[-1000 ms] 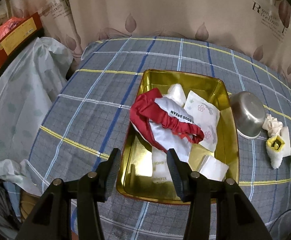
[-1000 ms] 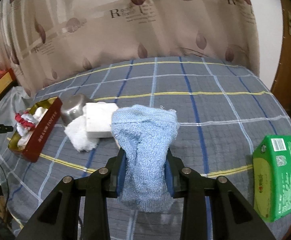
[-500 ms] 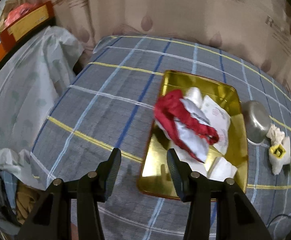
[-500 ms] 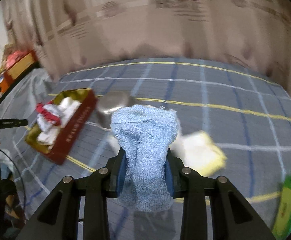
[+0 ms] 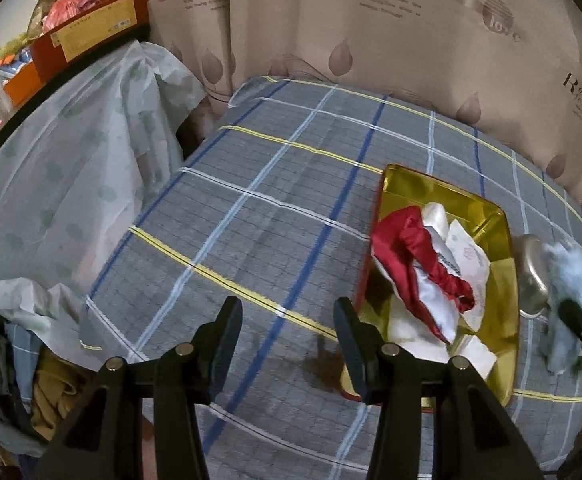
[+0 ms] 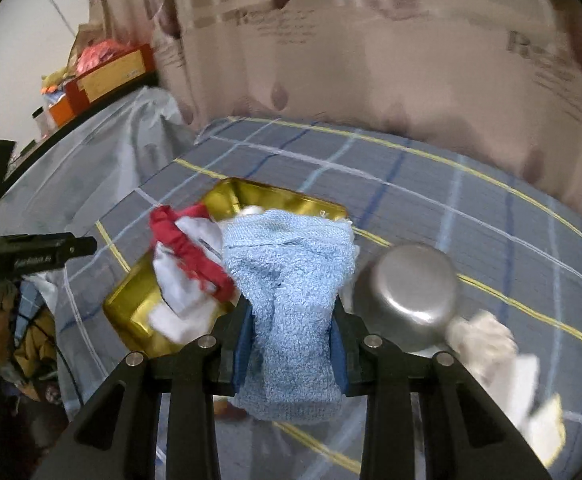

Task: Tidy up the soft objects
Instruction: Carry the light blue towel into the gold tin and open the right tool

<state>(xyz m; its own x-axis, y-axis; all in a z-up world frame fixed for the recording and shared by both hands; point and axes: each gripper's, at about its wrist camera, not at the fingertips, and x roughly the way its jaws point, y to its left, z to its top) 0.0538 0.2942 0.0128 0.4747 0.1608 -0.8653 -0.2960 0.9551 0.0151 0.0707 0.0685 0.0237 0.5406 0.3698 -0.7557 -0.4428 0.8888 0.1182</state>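
A light blue towel [image 6: 287, 280] is pinched in my right gripper [image 6: 291, 332], which is shut on it and hangs just right of the gold tray [image 6: 283, 196]. The same towel [image 5: 567, 292] shows blurred at the right edge of the left wrist view. The gold tray [image 5: 503, 344] holds a red cloth [image 5: 411, 256] and white soft items [image 5: 423, 308]. My left gripper [image 5: 287, 344] stands open above the checked cloth, left of the tray, with nothing between its fingers.
A steel bowl [image 6: 411, 292] lies upside down right of the tray, with white soft pieces [image 6: 491, 344] beyond it. The checked table cover [image 5: 271, 216] spreads left of the tray. A draped white sheet [image 5: 63, 160] and a shelf with boxes [image 5: 91, 40] stand at the left.
My right gripper has swept left with the blue towel, from the table's right part to beside the tray. The left gripper has shifted left, off the tray.
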